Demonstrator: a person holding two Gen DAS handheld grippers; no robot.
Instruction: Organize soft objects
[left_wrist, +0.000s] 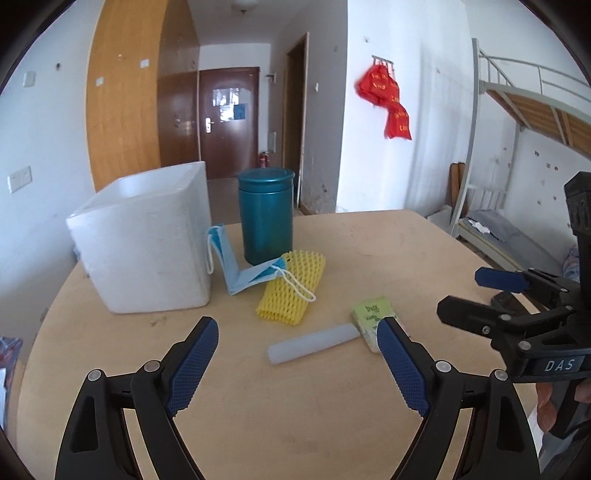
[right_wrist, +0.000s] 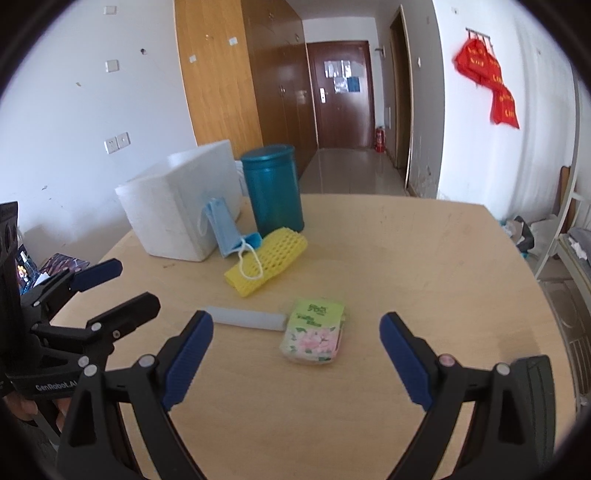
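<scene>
The left tool (left_wrist: 297, 338) is held low over the near part of the bench (left_wrist: 332, 406), level and pointed forward, with its jaws spread wide and nothing between them. The right tool (right_wrist: 295, 330) is held beside it in the same way, also spread wide and empty; each tool is seen at the edge of the other's view. A pale tube (left_wrist: 314, 343) is laid on the bench just ahead of the left tool, between the lines of its two fingers. A tissue pack (right_wrist: 314, 334) is laid just ahead of the right tool, nearer to its left finger, and its far corner is touching or almost touching one end of the tube. Farther back, a yellow foam net (left_wrist: 291, 290) is laid flat, with a blue mask (left_wrist: 240, 266) partly over it; the mask is leaned against a white box (left_wrist: 147, 243), and one ear loop is draped across the net. A teal can (left_wrist: 266, 216) is stood upright behind the net, near the box. None of these things is touched by a tool.
</scene>
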